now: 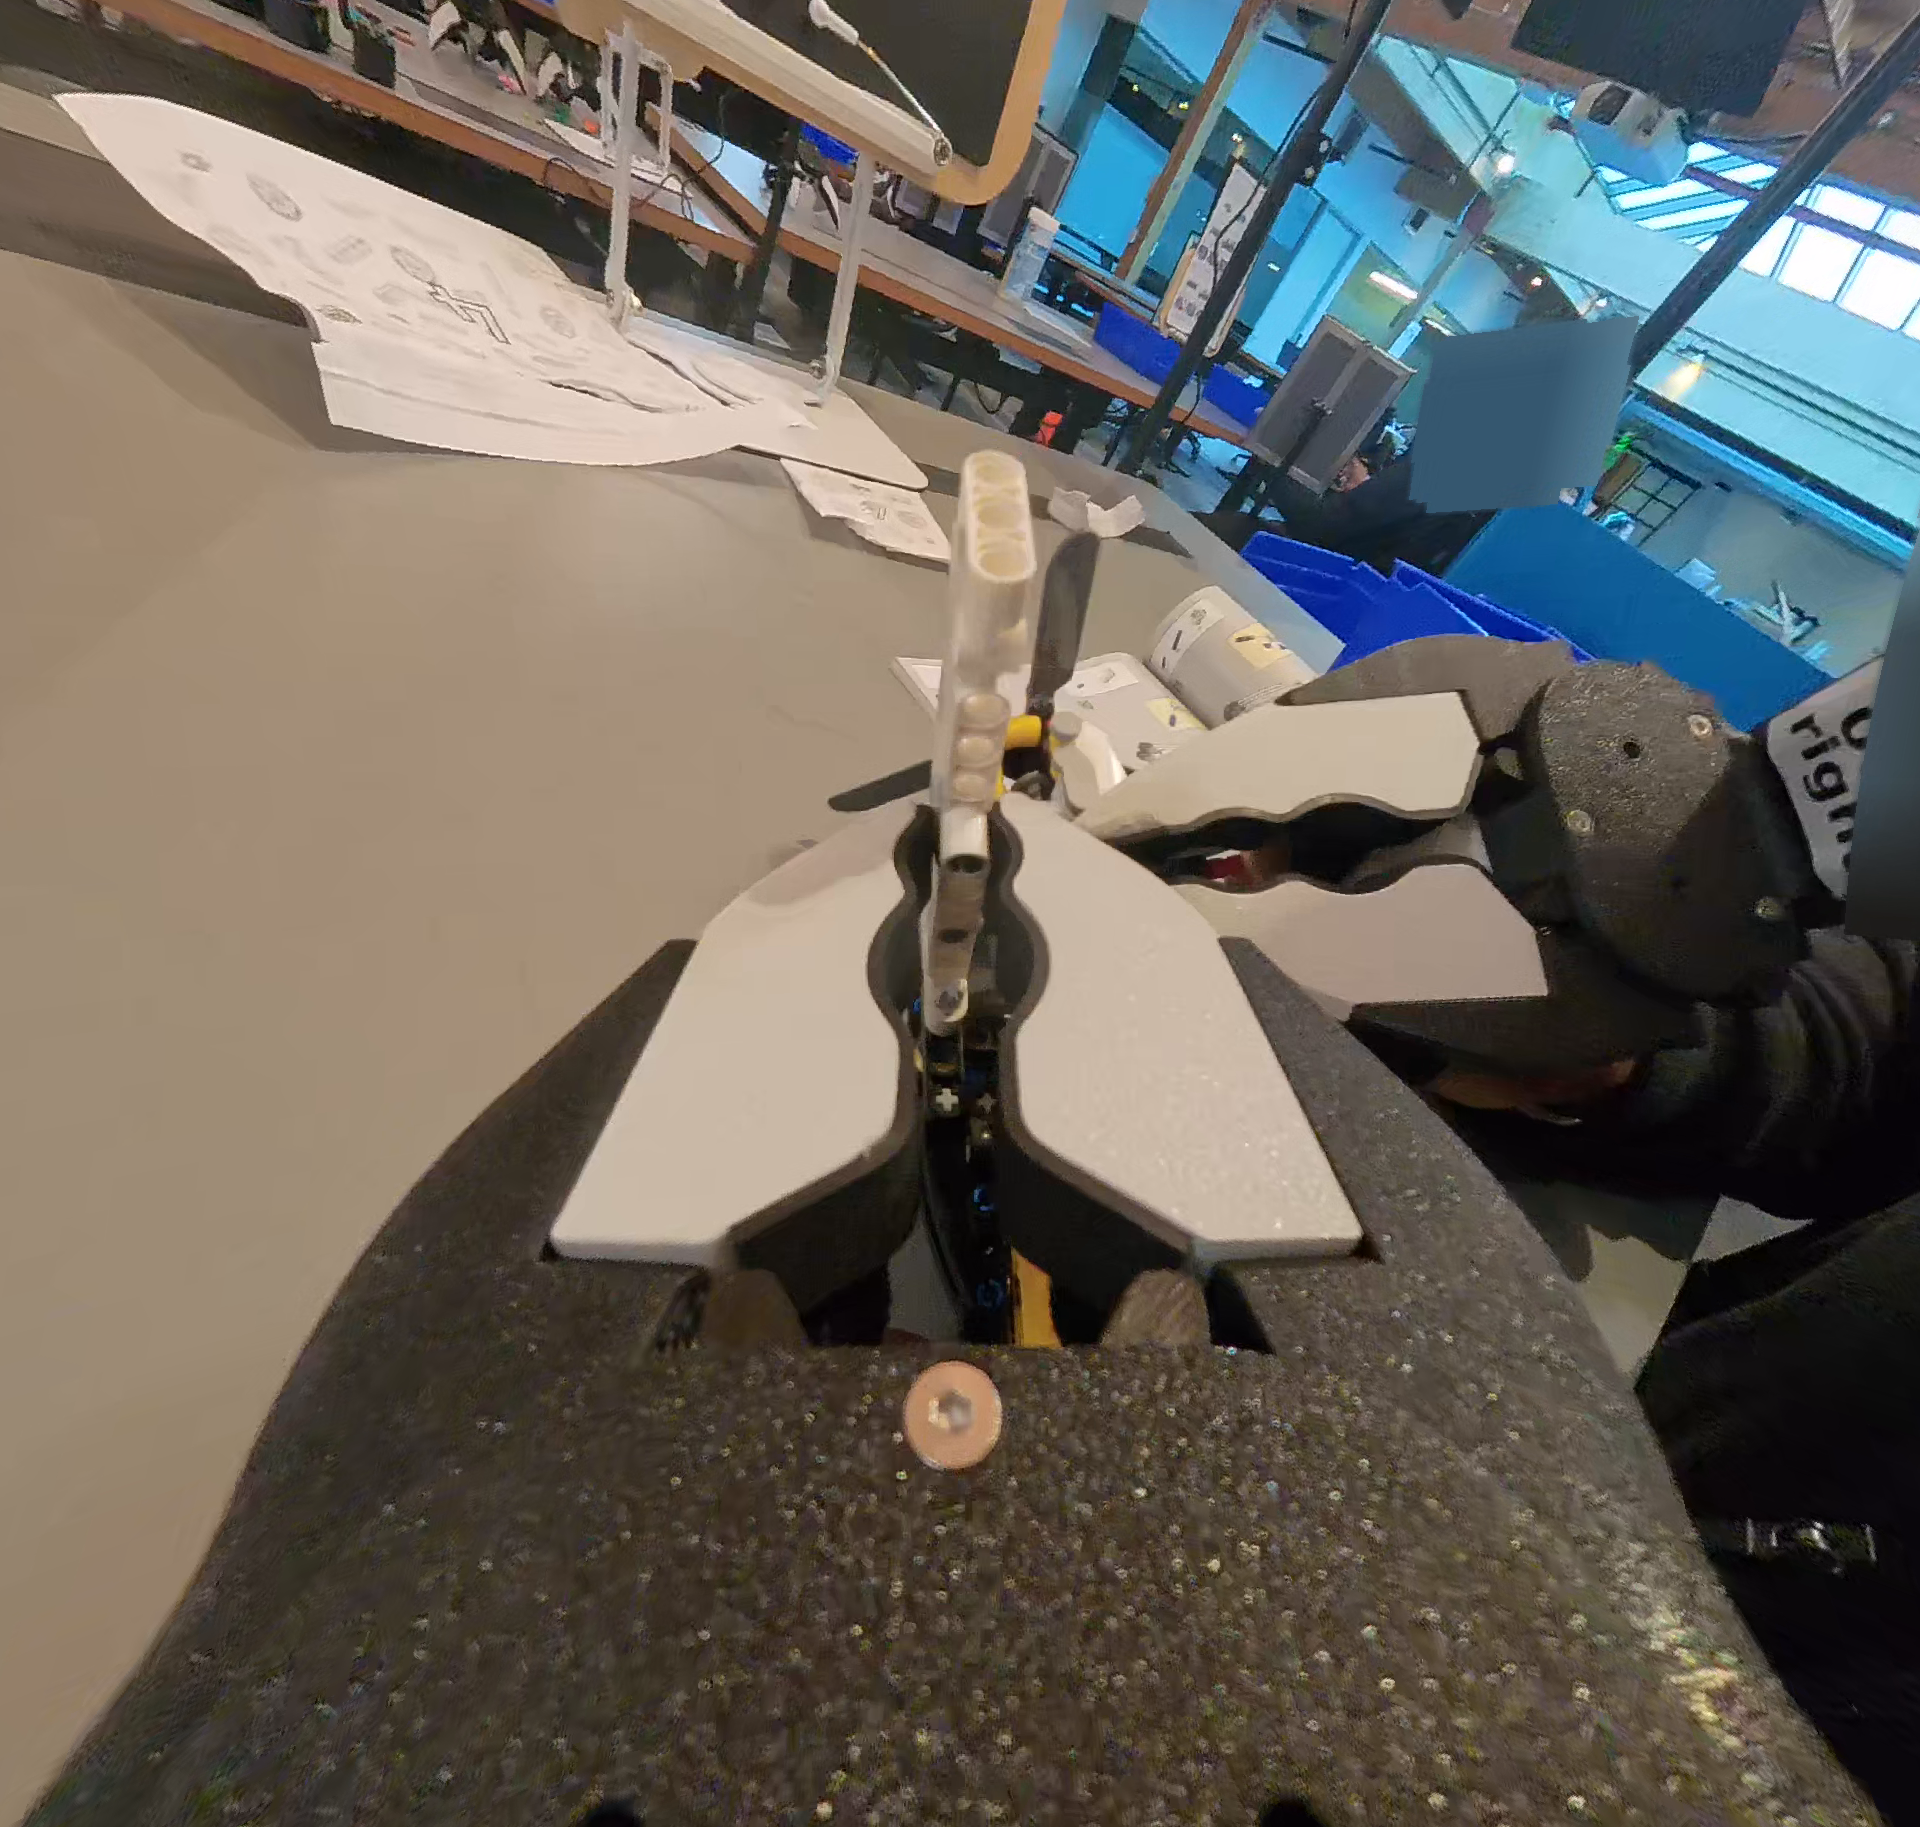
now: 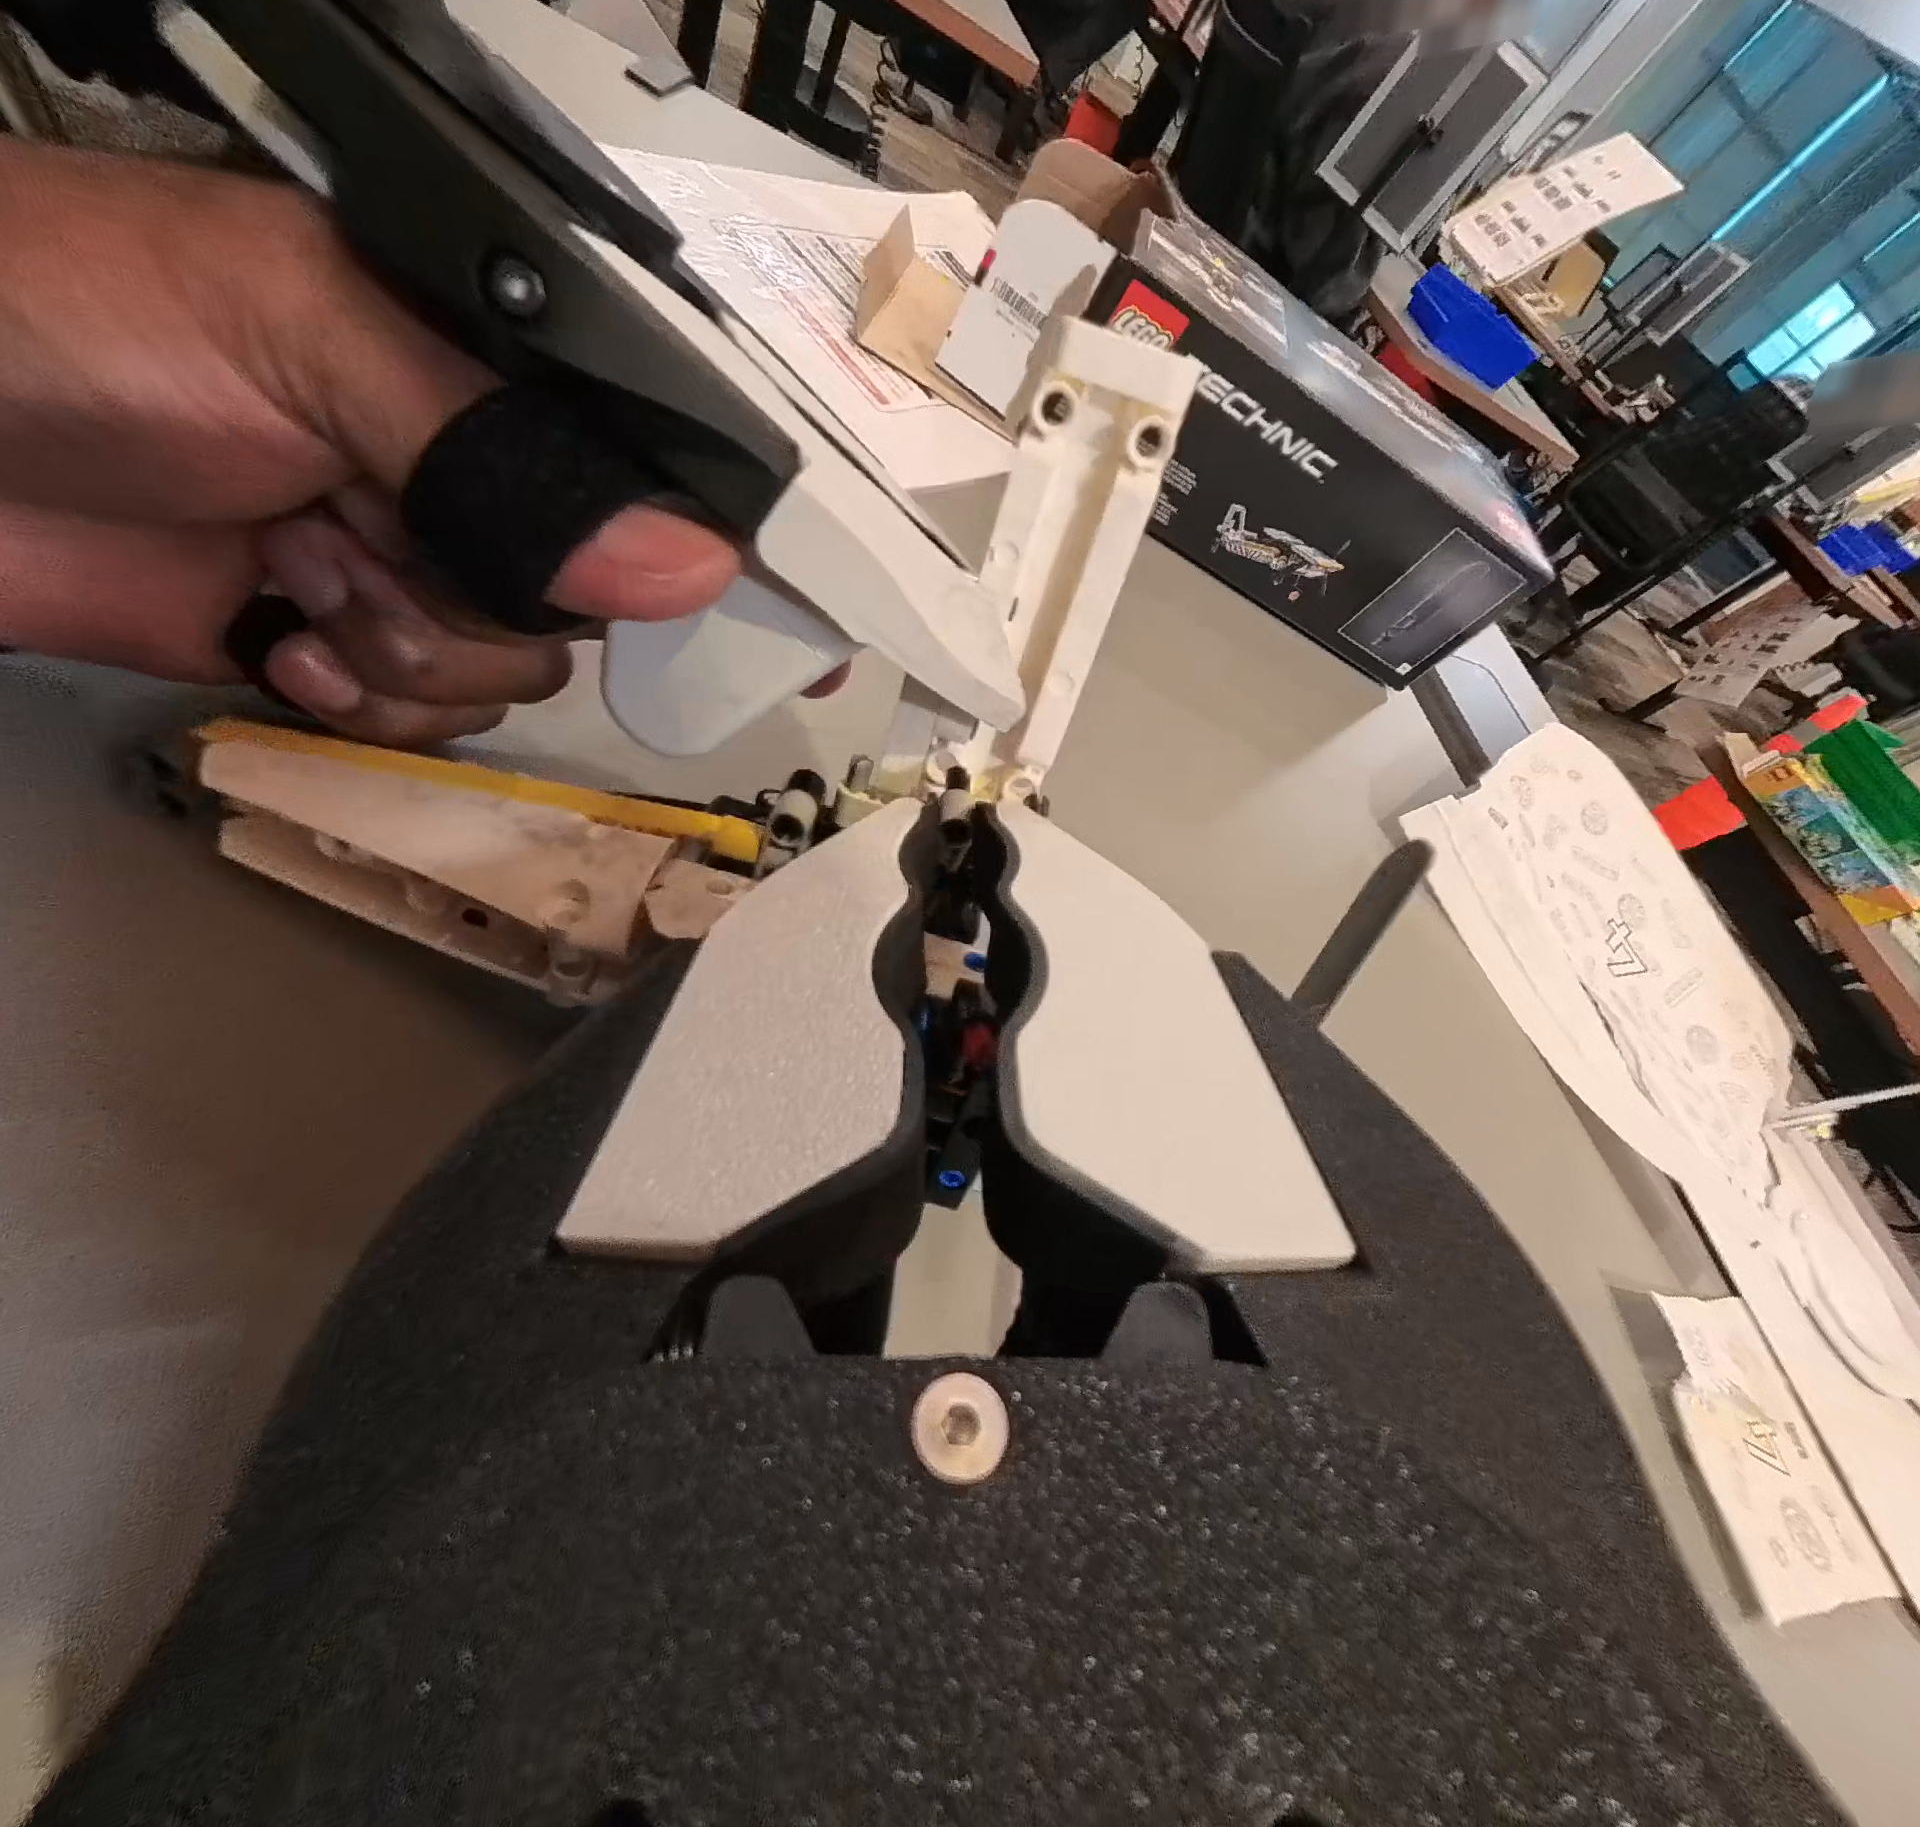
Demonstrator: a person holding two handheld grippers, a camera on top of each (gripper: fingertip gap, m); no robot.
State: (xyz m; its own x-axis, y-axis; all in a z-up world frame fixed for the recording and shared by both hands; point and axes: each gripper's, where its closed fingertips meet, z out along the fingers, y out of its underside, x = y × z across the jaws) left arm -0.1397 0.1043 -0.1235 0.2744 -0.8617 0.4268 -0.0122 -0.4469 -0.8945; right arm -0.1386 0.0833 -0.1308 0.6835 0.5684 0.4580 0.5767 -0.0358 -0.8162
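A toy plane model of white, yellow and black building parts [image 2: 436,842] lies on the grey table [image 1: 312,738]. My left gripper [image 1: 961,821] is shut on the model's upright white beam [image 1: 992,572], beside the black propeller blade [image 1: 1065,624]. In the right wrist view the same gripper, held by a hand, has a fingertip [image 2: 966,686] against the white panel [image 2: 1081,530]. My right gripper [image 2: 961,816] is shut on a small black-and-white pin [image 2: 954,827] at the panel's base. It also shows in the left wrist view [image 1: 1247,769], coming in from the right.
A black toy box [image 2: 1299,489] and a small carton [image 2: 914,302] stand behind the model. Printed paper sheets [image 1: 436,323] [image 2: 1621,956] and a white stand [image 1: 727,167] lie on the table. A white canister [image 1: 1216,655] and blue bins [image 1: 1403,603] sit at the table's far edge. My left and right fingertips are right by each other.
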